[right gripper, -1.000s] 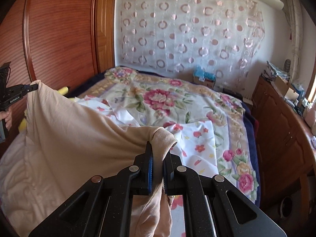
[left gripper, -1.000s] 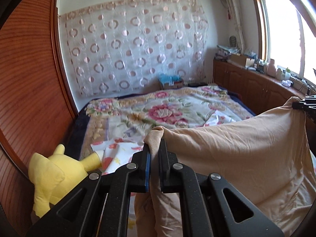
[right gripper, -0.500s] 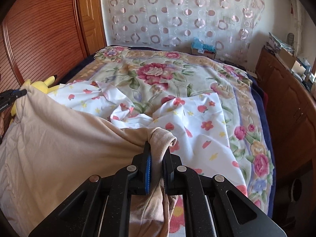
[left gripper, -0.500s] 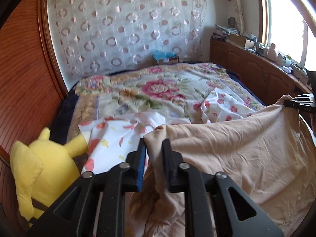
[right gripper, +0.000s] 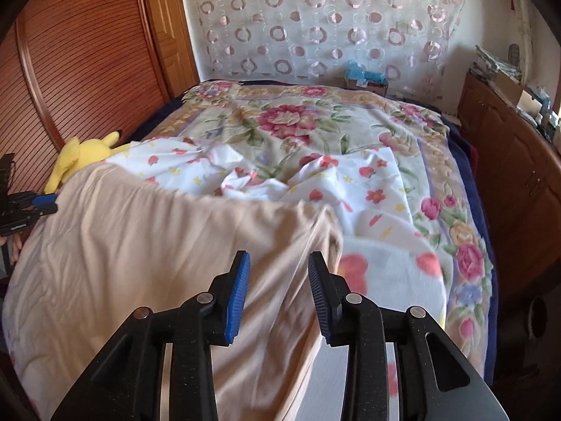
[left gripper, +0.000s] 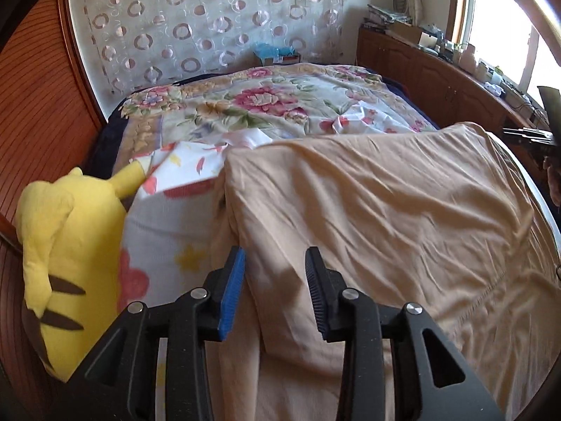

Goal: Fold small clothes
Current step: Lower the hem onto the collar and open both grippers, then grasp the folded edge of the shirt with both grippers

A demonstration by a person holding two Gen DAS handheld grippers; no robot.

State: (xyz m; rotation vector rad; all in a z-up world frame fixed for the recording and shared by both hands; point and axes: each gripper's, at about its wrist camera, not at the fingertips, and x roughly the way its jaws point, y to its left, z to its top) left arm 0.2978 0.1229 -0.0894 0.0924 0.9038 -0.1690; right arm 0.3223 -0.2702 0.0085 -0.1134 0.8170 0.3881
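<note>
The beige garment [left gripper: 385, 210] lies spread over the near part of the bed [right gripper: 315, 115], on the white flowered sheet [right gripper: 368, 182], with the yellow plush toy [left gripper: 63, 245] just beside the garment's left edge. Both grippers have just been opening their jaws: the left gripper [left gripper: 275, 282] and the right gripper [right gripper: 278, 289] now stand partly open, cloth lying between the pads but not pinched. To finish this release well, each should probably draw straight back so the far fold stays flat. Both grippers point steeply down toward the garment
</note>
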